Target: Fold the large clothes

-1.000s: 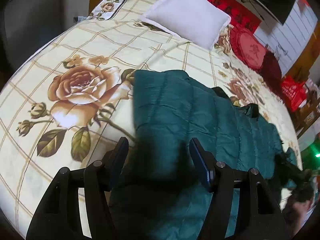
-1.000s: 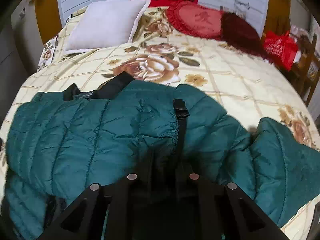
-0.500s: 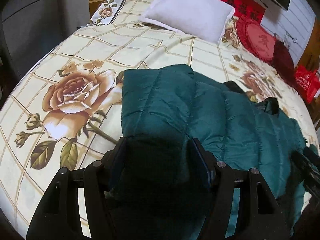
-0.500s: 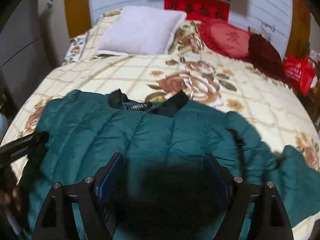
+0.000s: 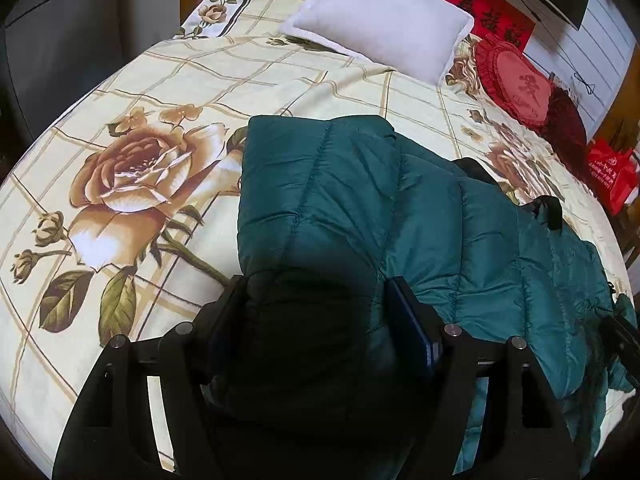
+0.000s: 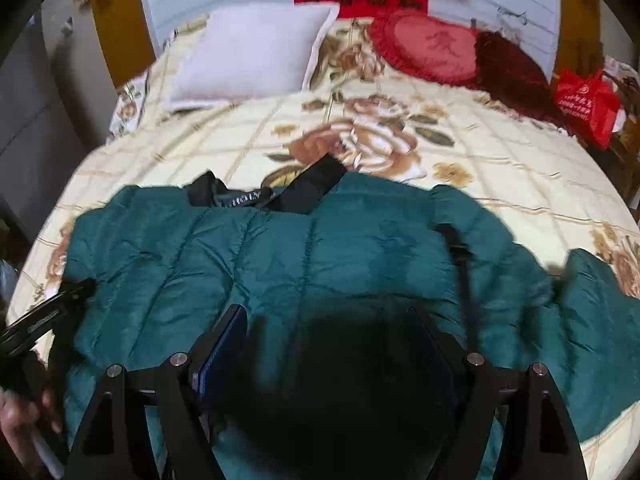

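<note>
A dark green quilted puffer jacket point(image 5: 400, 208) lies spread across the floral bedspread; it also shows in the right wrist view point(image 6: 320, 256), with its black collar point(image 6: 308, 188) at the far edge. My left gripper point(image 5: 312, 292) is open, its fingers wide apart just above the jacket's near left part. My right gripper point(image 6: 328, 320) is open too, fingers wide apart over the jacket's middle. The left gripper and the hand that holds it appear at the left edge of the right wrist view point(image 6: 44, 316). Shadow hides the fabric between both pairs of fingers.
The bed point(image 5: 160, 92) has a cream cover with large roses. A white pillow point(image 6: 252, 52), a red round cushion point(image 6: 428, 48) and a dark red cushion point(image 6: 508, 64) lie at the head. A red bag point(image 6: 588, 104) sits at the right.
My right gripper was shut on the jacket a second ago; it has opened and drawn back. My left gripper stayed open and drew back, showing more of the jacket.
</note>
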Action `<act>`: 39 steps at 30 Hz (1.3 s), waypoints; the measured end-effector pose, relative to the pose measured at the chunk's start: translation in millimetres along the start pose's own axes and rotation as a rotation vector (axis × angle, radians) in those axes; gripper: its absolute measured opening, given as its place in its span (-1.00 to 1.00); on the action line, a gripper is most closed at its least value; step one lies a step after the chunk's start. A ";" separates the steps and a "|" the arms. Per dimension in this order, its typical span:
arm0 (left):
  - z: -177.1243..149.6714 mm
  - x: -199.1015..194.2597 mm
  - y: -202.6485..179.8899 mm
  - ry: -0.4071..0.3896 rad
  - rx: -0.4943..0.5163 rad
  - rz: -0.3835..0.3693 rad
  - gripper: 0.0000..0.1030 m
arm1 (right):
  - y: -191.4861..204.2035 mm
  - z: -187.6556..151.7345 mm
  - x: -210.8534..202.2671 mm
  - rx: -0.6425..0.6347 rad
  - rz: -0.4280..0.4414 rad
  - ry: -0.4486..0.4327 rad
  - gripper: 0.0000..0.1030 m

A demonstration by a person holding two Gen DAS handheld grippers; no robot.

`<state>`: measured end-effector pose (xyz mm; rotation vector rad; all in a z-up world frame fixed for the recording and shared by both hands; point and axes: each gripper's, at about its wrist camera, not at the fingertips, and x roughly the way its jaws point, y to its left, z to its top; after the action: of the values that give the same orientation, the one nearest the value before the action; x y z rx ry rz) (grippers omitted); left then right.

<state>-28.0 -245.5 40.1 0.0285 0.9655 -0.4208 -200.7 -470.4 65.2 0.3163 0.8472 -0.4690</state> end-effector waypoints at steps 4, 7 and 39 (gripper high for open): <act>-0.4 0.5 -1.6 -0.009 0.007 0.016 0.50 | -2.6 -17.2 26.6 -0.029 -0.049 0.084 0.55; -1.1 -2.6 -2.4 -0.017 0.016 0.022 0.51 | -3.5 -21.5 33.0 -0.018 -0.055 0.077 0.55; -71.4 -110.7 -96.9 -0.089 0.168 -0.133 0.51 | -61.0 -63.1 -80.5 0.141 -0.067 0.001 0.55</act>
<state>-174.0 -282.6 103.4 0.0969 0.8448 -0.6203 -318.3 -472.6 83.2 0.4186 0.8294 -0.5921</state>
